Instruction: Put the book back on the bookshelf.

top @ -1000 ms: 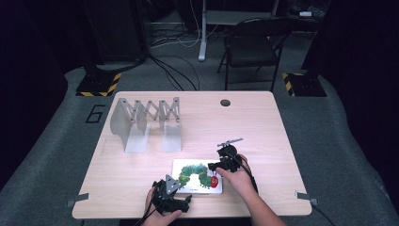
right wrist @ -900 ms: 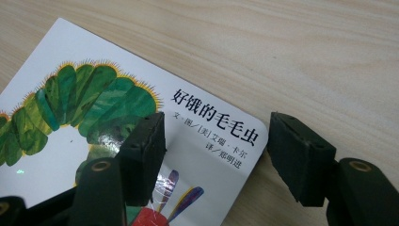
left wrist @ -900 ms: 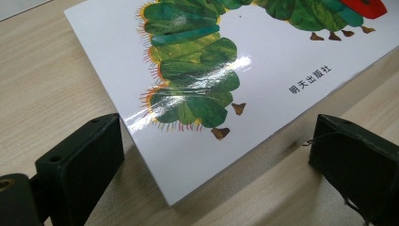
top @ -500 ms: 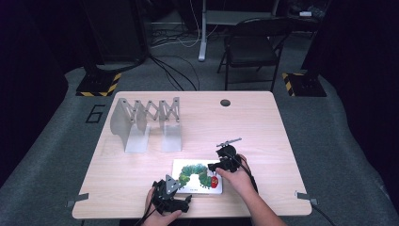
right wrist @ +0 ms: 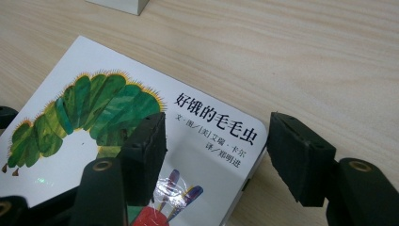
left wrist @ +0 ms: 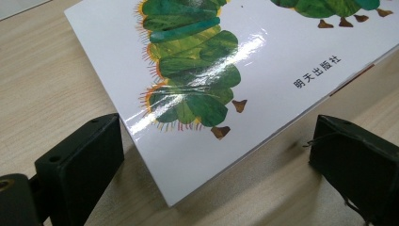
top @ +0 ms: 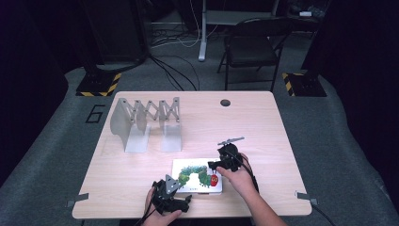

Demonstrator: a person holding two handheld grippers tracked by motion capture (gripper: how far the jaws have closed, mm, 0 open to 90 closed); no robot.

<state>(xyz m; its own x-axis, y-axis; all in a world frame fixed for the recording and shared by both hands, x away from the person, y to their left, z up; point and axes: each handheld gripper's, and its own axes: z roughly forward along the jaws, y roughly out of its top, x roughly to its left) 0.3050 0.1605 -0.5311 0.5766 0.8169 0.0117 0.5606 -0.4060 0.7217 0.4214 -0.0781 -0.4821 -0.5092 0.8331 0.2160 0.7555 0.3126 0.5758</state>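
The picture book [top: 197, 175] lies flat on the wooden table [top: 263, 122], in the lower middle of the high view, close to the near edge. My left gripper [top: 165, 197] waits at its lower left corner and my right gripper [top: 225, 162] at its upper right corner.

In the left gripper view my two jaws stand spread, one on each side of the book's corner [left wrist: 171, 200], and they do not touch it. In the right gripper view my jaws are also spread: one hangs over the cover beside the title, the other is over the bare wood past the rounded corner [right wrist: 256, 127]. I am pinching nothing.

I judge the book to be light, thin and rather stiff, like board pages. The cover is glossy, it reflects the lamp, so I think it is slippery for my pads. As it lies flat, there is little gap under it. I would take it at a corner or at the edge, one jaw under and one on top.

The long axis runs left to right in the high view. The caterpillar's red head points to the right side of the frame, and the cover faces up.
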